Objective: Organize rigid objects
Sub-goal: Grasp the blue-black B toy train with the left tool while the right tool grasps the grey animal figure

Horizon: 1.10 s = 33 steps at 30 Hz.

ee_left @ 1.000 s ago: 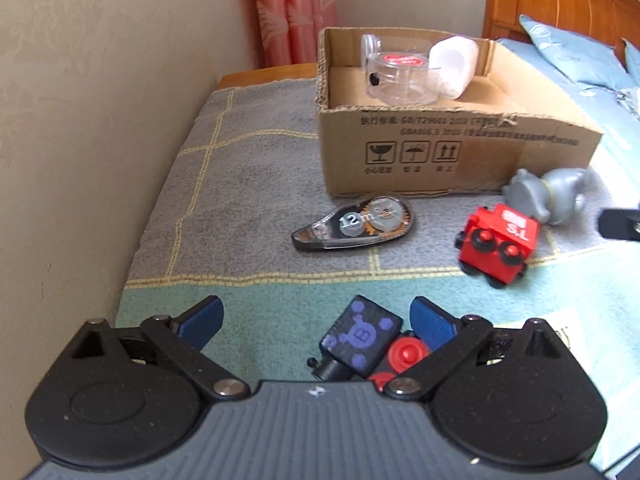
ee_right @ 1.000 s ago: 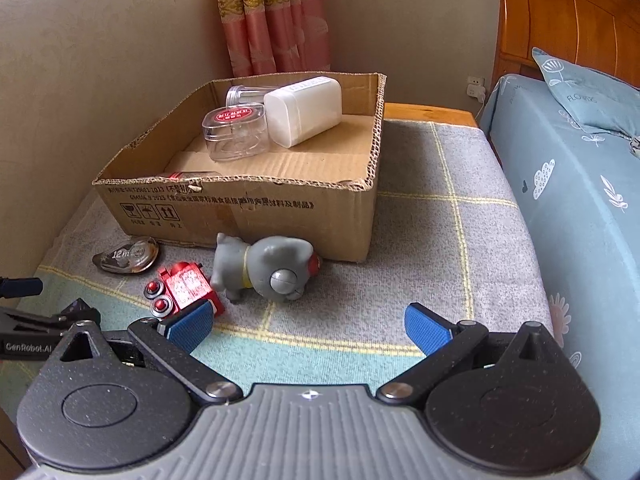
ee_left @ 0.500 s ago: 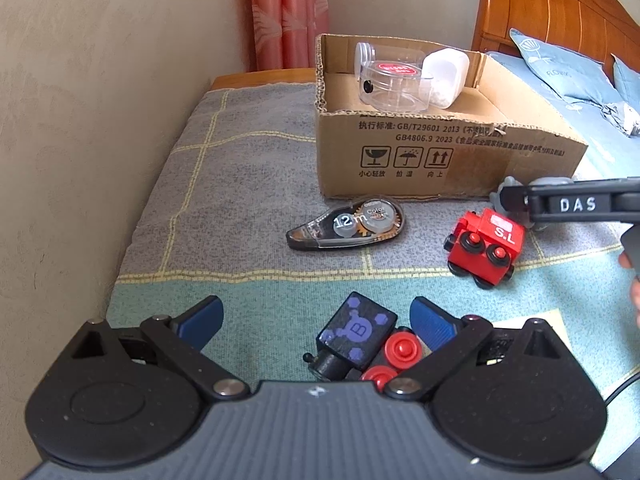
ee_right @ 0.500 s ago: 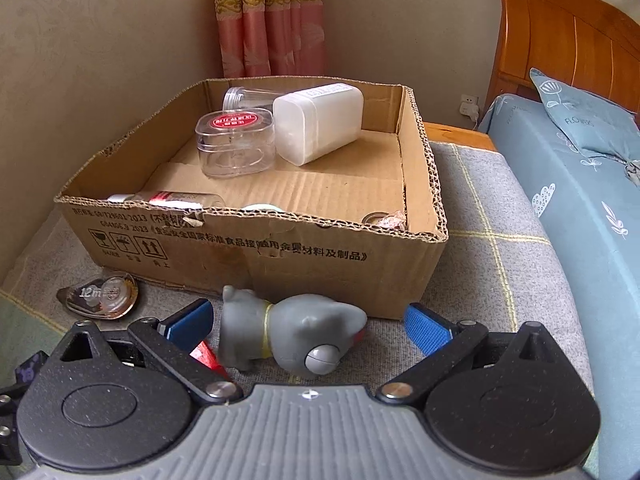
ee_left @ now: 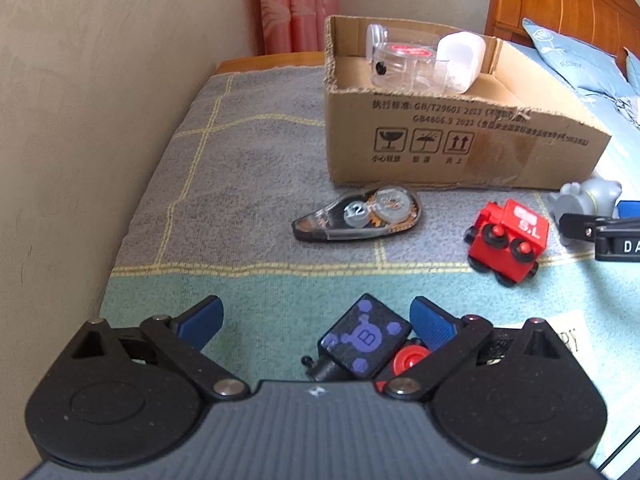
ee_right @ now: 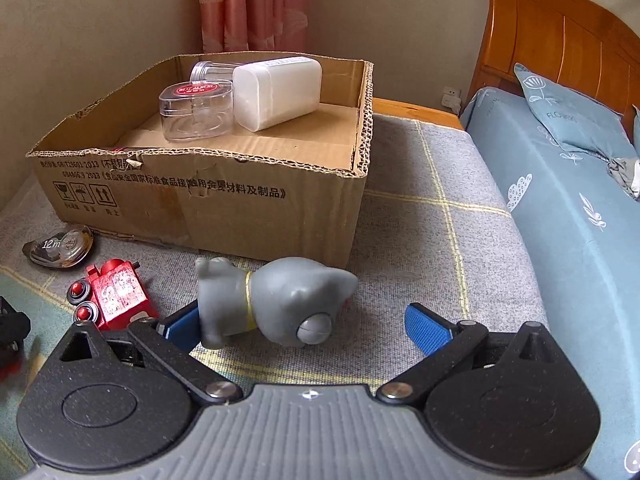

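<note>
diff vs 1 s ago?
The right tongs advanced toward the box, open, now straddling the grey elephant toy; nothing gripped yet. The left tongs barely moved, open over the black toy car. Cardboard box, red toy car and correction tape unmoved.

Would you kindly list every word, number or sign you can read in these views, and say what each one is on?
"12m": clear teardrop correction-tape dispenser.
"S.L": red toy train car.
"B": dark block with purple print.
"GB/T29601 2013", "GB4806.9 2023", three handling pictograms, Chinese print: brown cardboard box.
"FLOWERS": blue pillow, blurred.
"DA", cut off: right gripper.
Red lid label on clear plastic container: too small.
</note>
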### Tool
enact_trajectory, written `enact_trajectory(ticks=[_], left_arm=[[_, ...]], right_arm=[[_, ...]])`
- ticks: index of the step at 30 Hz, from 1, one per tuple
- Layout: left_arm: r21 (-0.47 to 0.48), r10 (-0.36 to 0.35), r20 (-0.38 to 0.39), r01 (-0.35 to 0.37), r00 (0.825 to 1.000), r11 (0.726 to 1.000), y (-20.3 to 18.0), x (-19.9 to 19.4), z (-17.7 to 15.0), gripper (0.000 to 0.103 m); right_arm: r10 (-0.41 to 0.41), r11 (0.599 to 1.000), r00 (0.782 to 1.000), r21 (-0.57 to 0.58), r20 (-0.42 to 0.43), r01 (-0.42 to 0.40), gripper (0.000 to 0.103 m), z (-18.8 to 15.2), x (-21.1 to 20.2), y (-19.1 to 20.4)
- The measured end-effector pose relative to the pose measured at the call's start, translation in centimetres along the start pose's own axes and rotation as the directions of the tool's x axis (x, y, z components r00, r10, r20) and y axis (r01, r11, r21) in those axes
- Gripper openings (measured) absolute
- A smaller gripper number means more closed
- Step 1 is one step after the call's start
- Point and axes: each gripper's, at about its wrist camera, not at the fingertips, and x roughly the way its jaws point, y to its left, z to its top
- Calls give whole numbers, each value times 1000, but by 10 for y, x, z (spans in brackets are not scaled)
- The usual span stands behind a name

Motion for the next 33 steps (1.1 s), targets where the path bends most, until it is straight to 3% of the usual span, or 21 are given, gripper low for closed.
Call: enact_trajectory(ticks=[8, 14, 19, 30, 33], left_arm=[[-2, 34, -16, -34, 999, 999, 20, -15, -22, 99], [-40, 34, -6, -34, 999, 999, 24, -20, -31, 99], [-17, 28, 0, -28, 1000, 999, 17, -24, -33, 97], [-8, -24, 3, 24, 1000, 1000, -1, -30, -32, 72], [12, -30, 13, 30, 999, 999, -6, -28, -29, 71]], right_arm=[[-12, 998, 1000, -68, -17, 11, 103, -2, 6, 7], [21, 999, 1000, -40, -11, -21, 103, -2, 10, 1], [51, 998, 999, -36, 2, -51, 103, -4, 12, -3], [59, 996, 998, -61, 10, -58, 103, -1, 13, 1], [59, 995, 998, -83, 9, -58, 103, 0, 11, 5]])
